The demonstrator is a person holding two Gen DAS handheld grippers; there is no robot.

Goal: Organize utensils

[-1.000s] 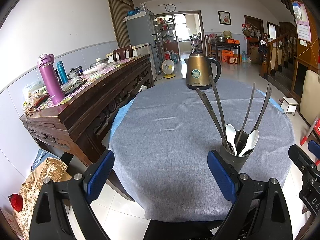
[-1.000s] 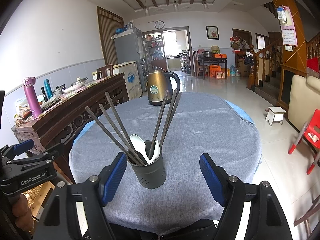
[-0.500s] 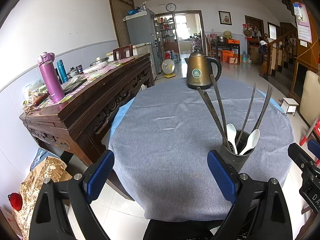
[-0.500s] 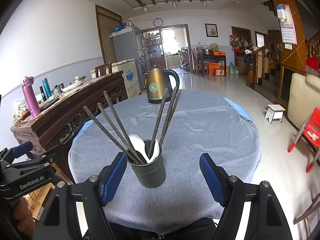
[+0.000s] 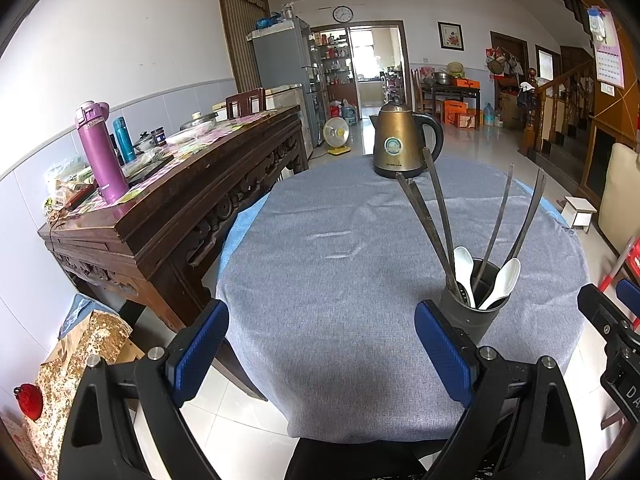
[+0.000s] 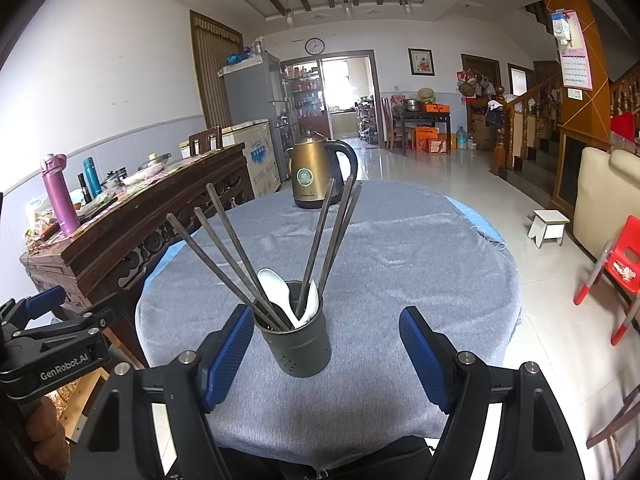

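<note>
Nearest, the right tool and left tool both gape wide, holding nothing. Just beyond, near the cloth-covered bench's front edge, stands a dark utensil cup bristling with stiff, slim chopsticks and smooth, likely breakable white spoons; grasp mid-shaft. Farther off stands a kettle.

The left gripper hangs wide open over the grey-clothed desk; a dark holder of chopsticks and spoons stands beside its right finger.
</note>
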